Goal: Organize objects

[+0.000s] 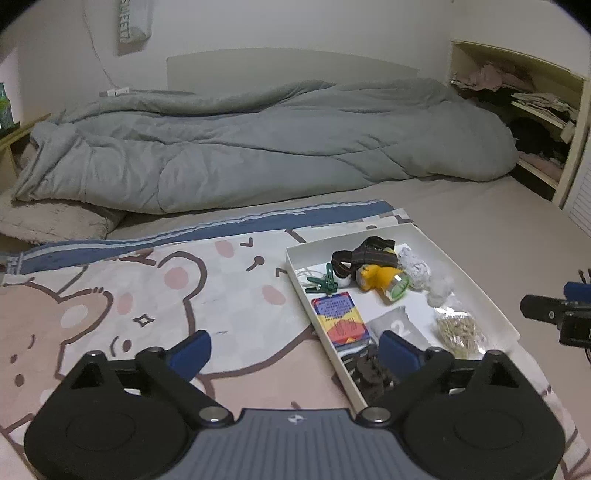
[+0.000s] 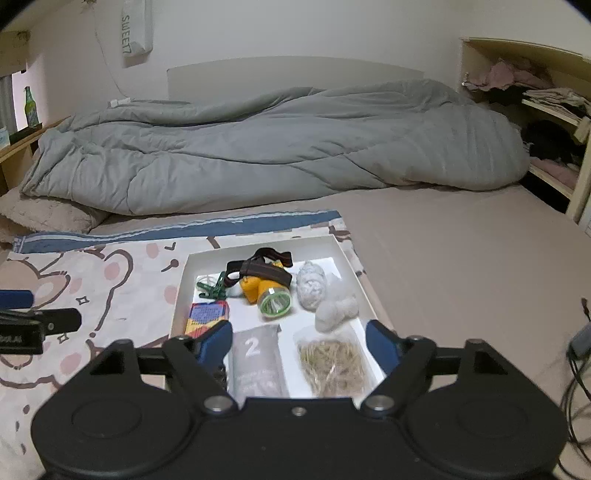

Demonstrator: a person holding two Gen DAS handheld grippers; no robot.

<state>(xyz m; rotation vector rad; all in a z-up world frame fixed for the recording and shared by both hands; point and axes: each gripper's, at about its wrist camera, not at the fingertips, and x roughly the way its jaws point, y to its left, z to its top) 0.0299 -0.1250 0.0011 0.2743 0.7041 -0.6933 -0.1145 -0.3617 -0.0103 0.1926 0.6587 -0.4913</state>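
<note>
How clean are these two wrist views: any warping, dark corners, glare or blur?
Left wrist view: strong fisheye bending, black vignette in the upper corners, dim flat indoor light; the shallow white cardboard tray is sharp. Right wrist view: same curvature and corner vignette; mild glare on the yellow headlamp's green-rimmed lens; the grey packet printed with a 2 looks soft.

A grey pouch [image 2: 258,363] bears "2"; the wall hanging [image 2: 136,29] reads "SWEET".

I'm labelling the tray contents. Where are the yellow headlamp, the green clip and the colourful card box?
yellow headlamp [image 2: 271,293]: right wrist view, on its yellow body.
green clip [image 2: 213,288]: right wrist view, on its middle.
colourful card box [image 1: 340,319]: left wrist view, on its top face.
</note>
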